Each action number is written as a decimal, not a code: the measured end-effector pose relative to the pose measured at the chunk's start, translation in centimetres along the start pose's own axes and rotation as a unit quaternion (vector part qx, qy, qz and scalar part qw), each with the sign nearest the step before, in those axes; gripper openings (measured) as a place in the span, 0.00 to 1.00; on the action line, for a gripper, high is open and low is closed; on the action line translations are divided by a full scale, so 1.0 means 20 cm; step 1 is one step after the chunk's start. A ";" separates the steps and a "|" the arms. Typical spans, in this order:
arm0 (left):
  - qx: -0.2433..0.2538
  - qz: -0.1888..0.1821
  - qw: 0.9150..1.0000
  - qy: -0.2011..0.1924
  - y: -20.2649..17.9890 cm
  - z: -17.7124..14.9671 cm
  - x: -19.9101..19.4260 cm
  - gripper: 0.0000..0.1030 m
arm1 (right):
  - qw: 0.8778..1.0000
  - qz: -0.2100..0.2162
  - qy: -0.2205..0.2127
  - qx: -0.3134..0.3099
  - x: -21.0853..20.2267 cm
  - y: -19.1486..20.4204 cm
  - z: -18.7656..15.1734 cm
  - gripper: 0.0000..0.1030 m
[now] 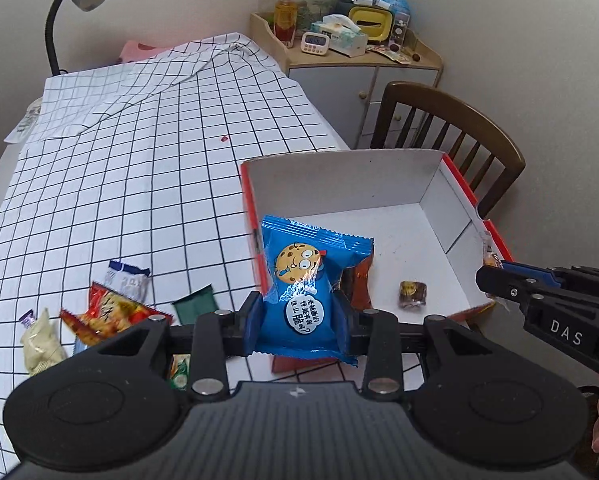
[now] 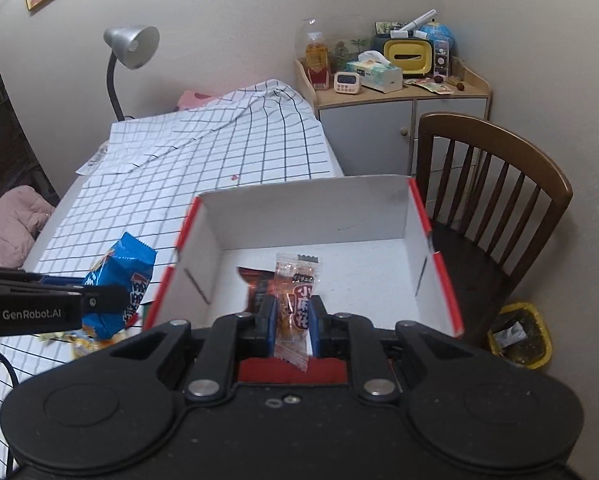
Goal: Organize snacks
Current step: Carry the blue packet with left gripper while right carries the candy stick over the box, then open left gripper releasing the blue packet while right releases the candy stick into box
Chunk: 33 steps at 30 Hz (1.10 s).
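Observation:
My left gripper [image 1: 299, 312] is shut on a blue cookie packet [image 1: 305, 280] and holds it over the near left wall of the red-rimmed white box [image 1: 339, 184]; the packet also shows in the right wrist view [image 2: 119, 284]. My right gripper [image 2: 293, 316] is shut on a clear orange snack packet [image 2: 295, 300] over the box's near edge [image 2: 299, 216]. Inside the box lie a dark red packet [image 2: 255, 284] and a small brown wrapped sweet [image 1: 412, 295]. Loose snacks lie on the checked cloth at the left: a red packet [image 1: 107, 316], a pale packet [image 1: 41, 340], a green packet [image 1: 197, 304].
A checked tablecloth [image 1: 139, 160] covers the table. A wooden chair [image 2: 495, 184] stands right of the box, a yellow bin [image 2: 519, 332] below it. A cabinet [image 2: 399, 120] with clutter stands at the back, a desk lamp [image 2: 131, 48] at the far left.

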<state>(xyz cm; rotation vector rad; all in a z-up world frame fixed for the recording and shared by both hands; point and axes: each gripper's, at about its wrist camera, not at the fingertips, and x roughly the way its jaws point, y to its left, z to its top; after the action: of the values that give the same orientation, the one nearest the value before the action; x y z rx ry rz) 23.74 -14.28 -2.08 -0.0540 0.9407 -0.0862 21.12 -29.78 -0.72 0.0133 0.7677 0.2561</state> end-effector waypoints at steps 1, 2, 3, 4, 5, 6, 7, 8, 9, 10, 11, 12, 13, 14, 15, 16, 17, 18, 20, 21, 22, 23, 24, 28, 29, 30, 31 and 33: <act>0.001 0.001 1.000 0.003 -0.02 0.01 0.03 0.34 | 1.000 0.000 0.003 -0.003 0.02 -0.02 0.01 0.14; 0.002 0.001 1.000 0.006 -0.03 0.03 0.05 0.34 | 1.000 0.002 0.009 -0.008 0.04 -0.04 0.02 0.14; 0.001 0.002 1.000 0.007 -0.05 0.04 0.08 0.34 | 1.000 0.000 0.011 -0.010 0.06 -0.07 0.03 0.14; 0.003 0.005 1.000 0.008 -0.07 0.05 0.10 0.34 | 1.000 -0.002 0.013 -0.010 0.08 -0.09 0.03 0.14; 0.005 0.007 1.000 0.010 -0.09 0.06 0.12 0.34 | 1.000 0.001 0.018 -0.011 0.10 -0.10 0.04 0.14; 0.006 0.008 1.000 0.010 -0.10 0.07 0.15 0.34 | 1.000 0.001 0.022 -0.010 0.12 -0.12 0.05 0.14; 0.008 0.009 1.000 0.011 -0.12 0.08 0.17 0.34 | 1.000 -0.002 0.024 -0.009 0.14 -0.14 0.06 0.14; 0.010 0.010 1.000 0.011 -0.13 0.09 0.19 0.34 | 1.000 -0.002 0.028 -0.011 0.17 -0.15 0.07 0.14; 0.014 0.010 1.000 0.012 -0.15 0.10 0.21 0.34 | 0.999 -0.001 0.033 -0.014 0.19 -0.17 0.08 0.14; 0.017 0.012 1.000 0.015 -0.16 0.11 0.24 0.34 | 0.999 -0.004 0.037 -0.015 0.22 -0.18 0.08 0.14; 0.018 0.015 1.000 0.020 -0.17 0.11 0.27 0.34 | 0.999 -0.004 0.045 -0.016 0.25 -0.19 0.08 0.14; 0.018 0.017 0.999 0.024 -0.18 0.11 0.30 0.34 | 0.999 -0.002 0.052 -0.016 0.28 -0.21 0.08 0.14; 0.019 0.018 0.999 0.028 -0.18 0.11 0.33 0.34 | 0.998 0.000 0.058 -0.015 0.31 -0.22 0.08 0.14; 0.018 0.019 0.999 0.035 -0.18 0.11 0.36 0.34 | 0.998 0.002 0.067 -0.017 0.34 -0.23 0.08 0.14; 0.018 0.021 0.999 0.041 -0.19 0.11 0.39 0.34 | 0.997 0.007 0.077 -0.017 0.38 -0.23 0.08 0.14; 0.019 0.024 0.998 0.046 -0.19 0.10 0.42 0.34 | 0.996 0.010 0.083 -0.017 0.41 -0.24 0.07 0.14; 0.020 0.028 0.998 0.052 -0.19 0.10 0.44 0.34 | 0.996 0.010 0.088 -0.019 0.43 -0.24 0.07 0.14; 0.022 0.032 0.998 0.057 -0.19 0.09 0.47 0.34 | 0.995 0.009 0.094 -0.024 0.46 -0.23 0.06 0.14; 0.023 0.037 0.997 0.065 -0.20 0.08 0.51 0.34 | 0.994 0.007 0.105 -0.028 0.51 -0.23 0.05 0.14; 0.023 0.039 0.997 0.069 -0.20 0.07 0.53 0.34 | 0.993 0.006 0.110 -0.032 0.53 -0.22 0.04 0.14; 0.023 0.040 0.996 0.071 -0.20 0.06 0.55 0.34 | 0.993 0.006 0.114 -0.036 0.55 -0.22 0.04 0.14; 0.024 0.042 0.996 0.073 -0.20 0.06 0.56 0.34 | 0.992 0.006 0.117 -0.039 0.57 -0.21 0.03 0.15; 0.024 0.044 0.996 0.075 -0.20 0.05 0.57 0.34 | 0.992 0.008 0.120 -0.042 0.58 -0.21 0.03 0.15; 0.023 0.046 0.996 0.078 -0.20 0.04 0.59 0.34 | 0.990 0.014 0.132 -0.055 0.61 -0.20 0.02 0.17; 0.023 0.046 0.996 0.077 -0.20 0.04 0.60 0.34 | 0.989 0.015 0.133 -0.057 0.62 -0.20 0.02 0.17; 0.022 0.045 0.996 0.076 -0.20 0.04 0.60 0.34 | 0.989 0.017 0.135 -0.056 0.62 -0.20 0.02 0.18; 0.020 0.044 0.996 0.076 -0.20 0.04 0.60 0.34 | 0.989 0.018 0.136 -0.055 0.62 -0.21 0.02 0.19; 0.017 0.043 0.996 0.075 -0.19 0.04 0.60 0.34 | 0.989 0.019 0.137 -0.055 0.63 -0.21 0.03 0.21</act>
<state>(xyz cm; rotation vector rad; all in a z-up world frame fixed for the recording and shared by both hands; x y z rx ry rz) 31.17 -19.25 -10.99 0.0245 1.0892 -0.0277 31.12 -30.82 -9.44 -0.1135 1.0273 0.3398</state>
